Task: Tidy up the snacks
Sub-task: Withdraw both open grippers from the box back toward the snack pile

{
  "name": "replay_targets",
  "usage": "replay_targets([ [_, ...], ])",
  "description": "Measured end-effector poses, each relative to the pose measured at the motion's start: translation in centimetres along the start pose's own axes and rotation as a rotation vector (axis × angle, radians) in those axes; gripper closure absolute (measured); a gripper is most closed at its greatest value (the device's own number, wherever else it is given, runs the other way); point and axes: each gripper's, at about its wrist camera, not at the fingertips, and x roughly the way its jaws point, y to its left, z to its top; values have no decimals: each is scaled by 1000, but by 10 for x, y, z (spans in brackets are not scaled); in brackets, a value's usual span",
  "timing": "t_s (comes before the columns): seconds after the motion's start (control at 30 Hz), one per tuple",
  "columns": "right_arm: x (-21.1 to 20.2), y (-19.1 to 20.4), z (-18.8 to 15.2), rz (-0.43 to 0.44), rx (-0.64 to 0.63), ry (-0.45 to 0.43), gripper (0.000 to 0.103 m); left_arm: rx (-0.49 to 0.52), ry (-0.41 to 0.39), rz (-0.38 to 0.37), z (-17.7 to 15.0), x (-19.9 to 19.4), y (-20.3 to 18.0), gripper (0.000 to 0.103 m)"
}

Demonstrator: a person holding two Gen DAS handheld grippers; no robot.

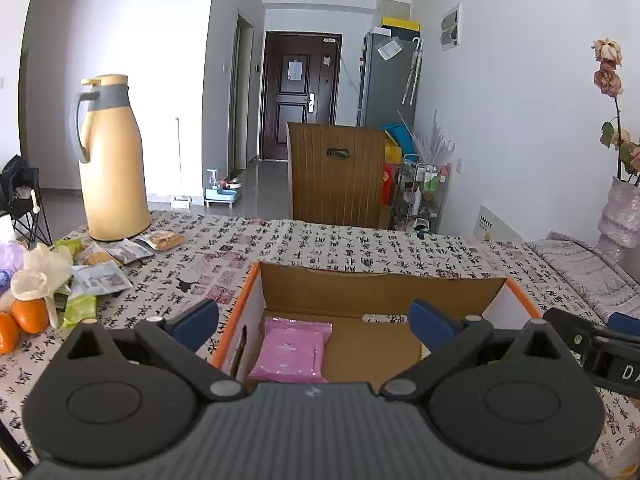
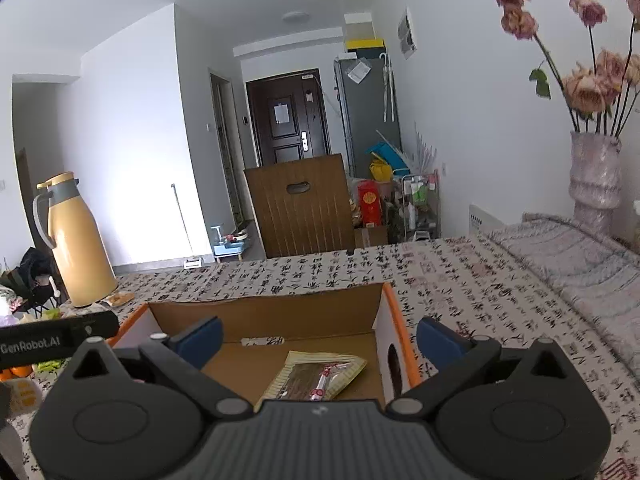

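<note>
Box [image 1: 382, 288] w/ pink pkt [image 1: 290, 350], brown pkt [image 2: 316, 376]

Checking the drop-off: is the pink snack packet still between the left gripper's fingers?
No, the pink snack packet lies on the cardboard box floor, while the left gripper stands open and empty above it.

Yellow thermos [image 1: 110, 160], wooden chair [image 1: 338, 174], vase [image 2: 595, 178] (dried roses), dark door [image 1: 302, 94]

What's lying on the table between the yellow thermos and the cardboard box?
In the left wrist view, bare patterned tablecloth fills most of the stretch from the yellow thermos to the cardboard box. Flat snack packets lie only near the thermos's base.
</note>
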Motion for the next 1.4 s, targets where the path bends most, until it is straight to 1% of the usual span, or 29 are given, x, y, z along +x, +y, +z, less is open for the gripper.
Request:
replay_targets([
  [0.3,-40,3,1,-5,-4,-22,0,24,-42,-3,2,-40,1,0],
  [0.53,-65,4,-16,7,-3,-2,0,26,-44,-2,-9,-67,7,0],
  [0.9,-101,3,-45,8,-8,16,0,28,-31,-24,-38,-103,23,0],
  [1.1,-116,2,-64,1,-13,35,0,32,-11,-40,-55,-114,30,0],
  [1.4,-137,-3,-90,-12,-29,57,0,41,12,-41,-82,-129,40,0],
])
